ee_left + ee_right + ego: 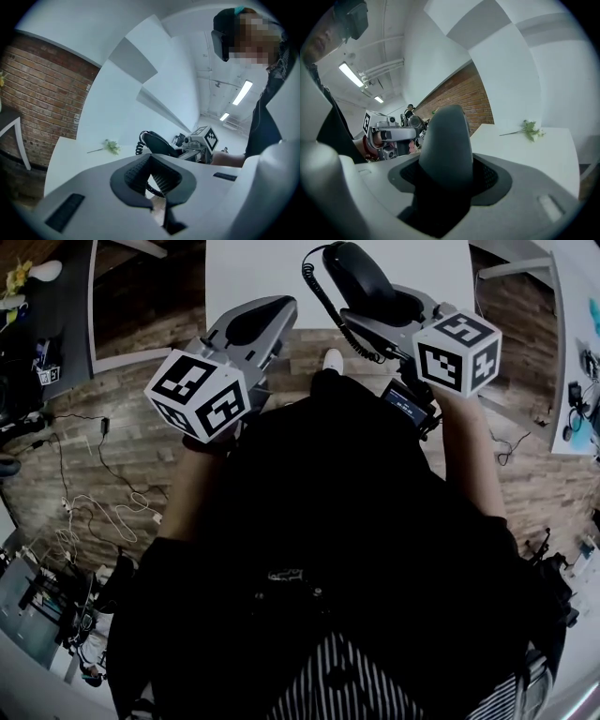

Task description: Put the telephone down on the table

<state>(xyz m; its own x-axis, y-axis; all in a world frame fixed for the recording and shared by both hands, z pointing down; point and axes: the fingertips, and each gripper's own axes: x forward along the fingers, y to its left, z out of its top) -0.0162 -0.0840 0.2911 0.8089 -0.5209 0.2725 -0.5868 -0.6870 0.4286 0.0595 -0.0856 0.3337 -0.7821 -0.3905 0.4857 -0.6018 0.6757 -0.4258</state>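
- telephone [361, 276]: dark handset clamped between the jaws of the right gripper [377, 302], held up over the near edge of the white table [262, 268]. it fills the middle of the right gripper view and hides what lies behind it.
- coiled cord [328, 307]: black, hangs from the handset's end, down past the table edge.
- left gripper [267, 315]: jaws slightly apart, nothing between them; beside the right gripper, at the table edge. the cord shows through its gap.
- flower sprig [110, 146]: small, green and white, lying on the table, well apart from the handset.
- brick wall [42, 93]: behind the table.
- loose cables [84, 512]: on the wooden floor [94, 427], at the person's left.
- person's dark clothing [328, 549]: hides the floor below in the head view.
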